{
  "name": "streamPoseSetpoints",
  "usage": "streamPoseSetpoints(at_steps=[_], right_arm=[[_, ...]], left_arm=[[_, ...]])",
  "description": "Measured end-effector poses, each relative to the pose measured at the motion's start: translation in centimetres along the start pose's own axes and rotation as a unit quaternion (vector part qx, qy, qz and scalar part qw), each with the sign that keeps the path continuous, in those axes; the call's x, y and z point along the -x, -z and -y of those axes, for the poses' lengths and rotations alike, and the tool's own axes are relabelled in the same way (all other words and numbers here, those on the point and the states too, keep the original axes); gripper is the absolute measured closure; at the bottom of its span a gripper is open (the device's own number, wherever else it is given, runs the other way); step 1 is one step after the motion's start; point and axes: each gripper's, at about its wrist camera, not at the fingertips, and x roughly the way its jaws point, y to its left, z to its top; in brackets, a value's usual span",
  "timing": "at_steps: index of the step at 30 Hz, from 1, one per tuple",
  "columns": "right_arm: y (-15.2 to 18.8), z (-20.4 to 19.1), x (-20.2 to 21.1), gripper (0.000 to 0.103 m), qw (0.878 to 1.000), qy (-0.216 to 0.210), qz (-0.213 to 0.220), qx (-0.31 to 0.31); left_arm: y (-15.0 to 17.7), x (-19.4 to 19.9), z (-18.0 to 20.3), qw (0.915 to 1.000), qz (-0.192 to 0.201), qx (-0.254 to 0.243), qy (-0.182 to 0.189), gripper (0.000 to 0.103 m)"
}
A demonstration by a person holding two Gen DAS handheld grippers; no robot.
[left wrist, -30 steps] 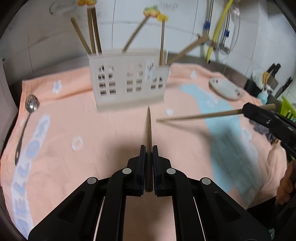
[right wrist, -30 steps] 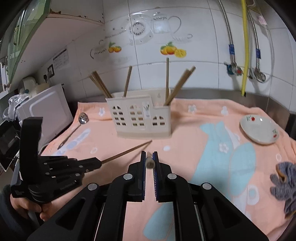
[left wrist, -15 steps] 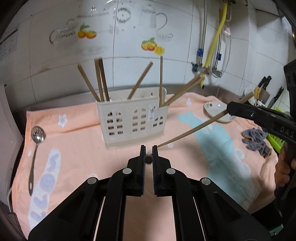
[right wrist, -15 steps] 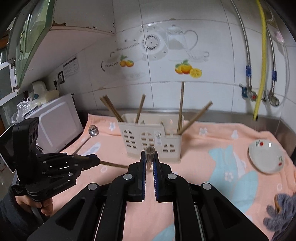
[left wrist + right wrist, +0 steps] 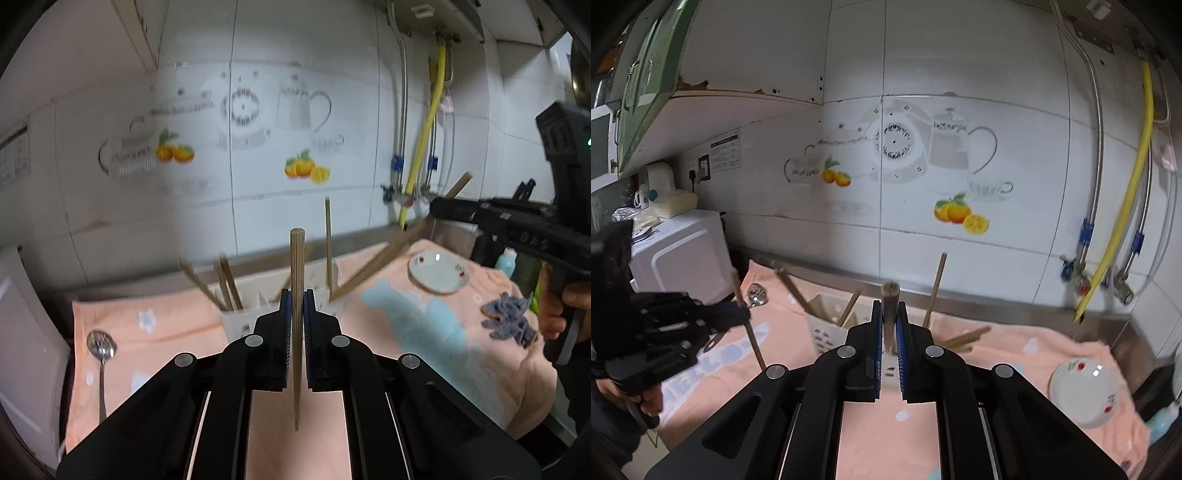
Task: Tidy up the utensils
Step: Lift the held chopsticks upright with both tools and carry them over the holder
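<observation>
Left gripper (image 5: pixel 295 306) clamps one chopstick (image 5: pixel 296 280), now upright where a second ago it lay level above the towel (image 5: pixel 424 332). Right gripper (image 5: pixel 889 321) pinches a second chopstick (image 5: pixel 889 295), also raised. Both have lifted clear, with the holder (image 5: pixel 827 332) now below and ahead. Judgement: both sticks are ready to drop into it.

— What's beyond the gripper?
— A white tiled wall (image 5: pixel 960 66) with orange decals (image 5: pixel 960 216).
— And to its sides?
— Green cabinet (image 5: pixel 642 85) upper left, yellow hose (image 5: pixel 1126 206) right.
</observation>
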Motion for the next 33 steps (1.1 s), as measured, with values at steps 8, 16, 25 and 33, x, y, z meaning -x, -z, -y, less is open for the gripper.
streamPoseSetpoints(at_steps=[8,16,25,33], right_arm=[[-2.1,1.6,-1.0,0.096,1.000,0.012,0.004,-0.006],[-3.0,2.4,-4.9,0.096,1.000,0.014,-0.018,-0.016],[-0.9,2.6,-8.9,0.096,0.998,0.002,-0.057,-0.024],[0.4,2.5,-10.2,0.096,0.997,-0.007,-0.070,-0.029]], left_arm=[[-5.7,1.4,0.1,0.9980,0.060,-0.020,-0.007,0.098],[-9.3,-0.2,-0.6,0.9951,0.089,-0.024,-0.035,0.098],[-10.1,-3.8,-2.2,0.9951,0.086,-0.004,-0.049,0.098],[-7.7,-7.8,-4.3,0.9978,0.038,0.019,-0.052,0.098]])
